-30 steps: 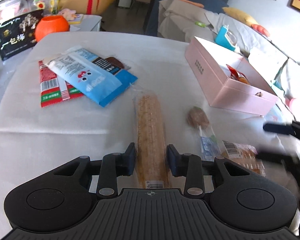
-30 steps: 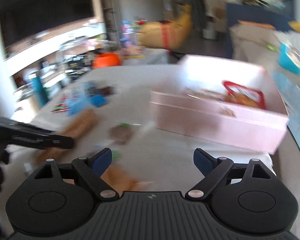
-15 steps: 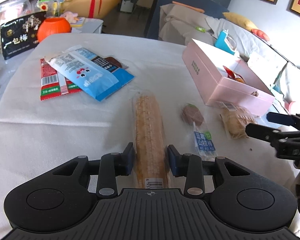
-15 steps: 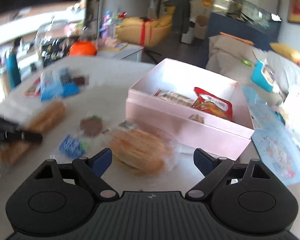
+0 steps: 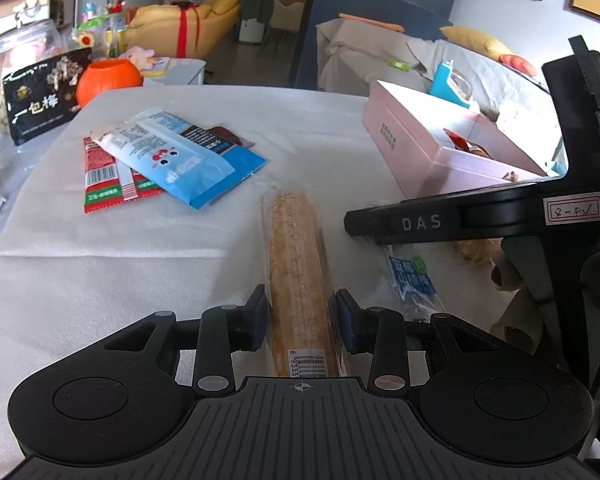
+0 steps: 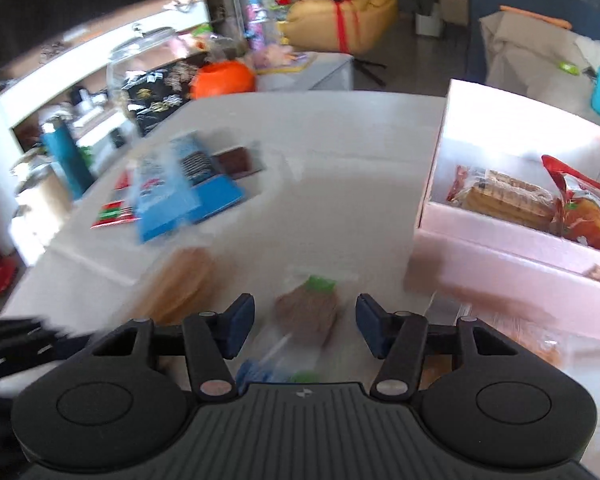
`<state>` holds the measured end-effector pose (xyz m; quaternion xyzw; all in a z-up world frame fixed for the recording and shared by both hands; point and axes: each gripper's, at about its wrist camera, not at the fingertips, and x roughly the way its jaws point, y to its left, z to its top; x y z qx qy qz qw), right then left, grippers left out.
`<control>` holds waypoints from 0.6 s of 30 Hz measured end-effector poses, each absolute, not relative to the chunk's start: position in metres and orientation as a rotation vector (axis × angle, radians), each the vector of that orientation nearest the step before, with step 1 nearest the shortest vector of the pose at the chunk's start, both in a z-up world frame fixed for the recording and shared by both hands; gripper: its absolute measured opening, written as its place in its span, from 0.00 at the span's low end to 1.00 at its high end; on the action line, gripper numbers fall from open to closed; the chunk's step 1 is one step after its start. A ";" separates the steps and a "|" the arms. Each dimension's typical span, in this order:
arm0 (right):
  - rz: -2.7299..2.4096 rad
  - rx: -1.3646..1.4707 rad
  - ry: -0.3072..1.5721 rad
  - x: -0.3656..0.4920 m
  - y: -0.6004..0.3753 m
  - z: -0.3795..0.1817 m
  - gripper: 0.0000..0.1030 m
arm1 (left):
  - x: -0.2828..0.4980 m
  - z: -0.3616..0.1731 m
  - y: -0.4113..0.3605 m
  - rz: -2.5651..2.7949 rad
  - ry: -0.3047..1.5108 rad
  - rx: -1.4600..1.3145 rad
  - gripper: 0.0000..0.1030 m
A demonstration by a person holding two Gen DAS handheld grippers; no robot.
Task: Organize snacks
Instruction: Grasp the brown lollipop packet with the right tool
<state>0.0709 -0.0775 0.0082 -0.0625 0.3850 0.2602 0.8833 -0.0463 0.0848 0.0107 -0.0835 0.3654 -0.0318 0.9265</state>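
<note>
My left gripper (image 5: pixel 302 316) is shut on a long tan cracker pack (image 5: pixel 296 256) in clear wrap that lies lengthwise on the white tablecloth (image 5: pixel 100 264). My right gripper (image 6: pixel 305 322) is open, its blue pads either side of a brown lollipop-shaped snack (image 6: pixel 308 314) with a blue label, just above it. The right gripper's finger shows in the left wrist view (image 5: pixel 420 222), over that snack's blue label (image 5: pixel 414 280). The pink box (image 6: pixel 512 248) holds a cracker pack (image 6: pixel 508 196) and a red bag (image 6: pixel 588 208).
A blue-and-white snack bag (image 5: pixel 180 160) lies on a red packet (image 5: pixel 100 184) and a brown bar at the table's left. A round tan snack (image 6: pixel 540 344) lies in front of the box. An orange pumpkin pot (image 5: pixel 108 82) and a black bag (image 5: pixel 44 100) stand beyond the far left edge.
My right gripper has swung left from the round tan snack to straddle the brown lollipop snack, close beside the left gripper. The left gripper stays shut on the cracker pack.
</note>
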 end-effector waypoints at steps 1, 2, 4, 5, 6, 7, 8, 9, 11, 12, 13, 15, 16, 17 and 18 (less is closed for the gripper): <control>0.542 -0.147 0.801 0.070 -0.077 0.008 0.55 | -0.047 0.011 0.085 -0.064 0.748 -0.174 0.39; 0.551 -0.161 0.799 0.068 -0.076 0.007 0.53 | -0.047 0.011 0.085 -0.062 0.747 -0.179 0.39; 0.569 -0.186 0.783 0.058 -0.082 0.008 0.43 | -0.047 0.011 0.085 -0.056 0.747 -0.188 0.39; 0.570 -0.198 0.772 0.052 -0.085 0.008 0.39 | -0.047 0.011 0.085 -0.054 0.748 -0.188 0.39; 0.571 -0.209 0.763 0.046 -0.090 0.007 0.38 | -0.047 0.011 0.085 -0.055 0.748 -0.186 0.39; 0.575 -0.213 0.756 0.041 -0.096 0.007 0.38 | -0.047 0.012 0.084 -0.055 0.748 -0.183 0.39; 0.575 -0.211 0.754 0.035 -0.104 0.006 0.38 | -0.048 0.012 0.083 -0.053 0.747 -0.181 0.39; 0.573 -0.208 0.755 0.031 -0.111 0.007 0.38 | -0.048 0.012 0.083 -0.051 0.747 -0.179 0.39; 0.557 -0.202 0.756 0.022 -0.127 0.008 0.38 | -0.048 0.012 0.080 -0.044 0.748 -0.175 0.40; 0.547 -0.201 0.753 0.017 -0.134 0.009 0.38 | -0.047 0.012 0.079 -0.042 0.749 -0.171 0.41; 0.538 -0.204 0.747 0.013 -0.140 0.008 0.38 | -0.047 0.012 0.078 -0.039 0.749 -0.166 0.41; 0.531 -0.207 0.732 0.008 -0.147 0.006 0.47 | -0.047 0.012 0.076 -0.033 0.750 -0.153 0.42; 0.518 -0.204 0.724 0.005 -0.150 0.004 0.57 | -0.047 0.012 0.075 -0.032 0.751 -0.149 0.42; 0.501 -0.199 0.723 0.005 -0.152 0.003 0.69 | -0.047 0.012 0.075 -0.031 0.751 -0.145 0.42; 0.479 -0.189 0.726 0.007 -0.155 0.002 0.75 | -0.047 0.012 0.074 -0.032 0.753 -0.142 0.42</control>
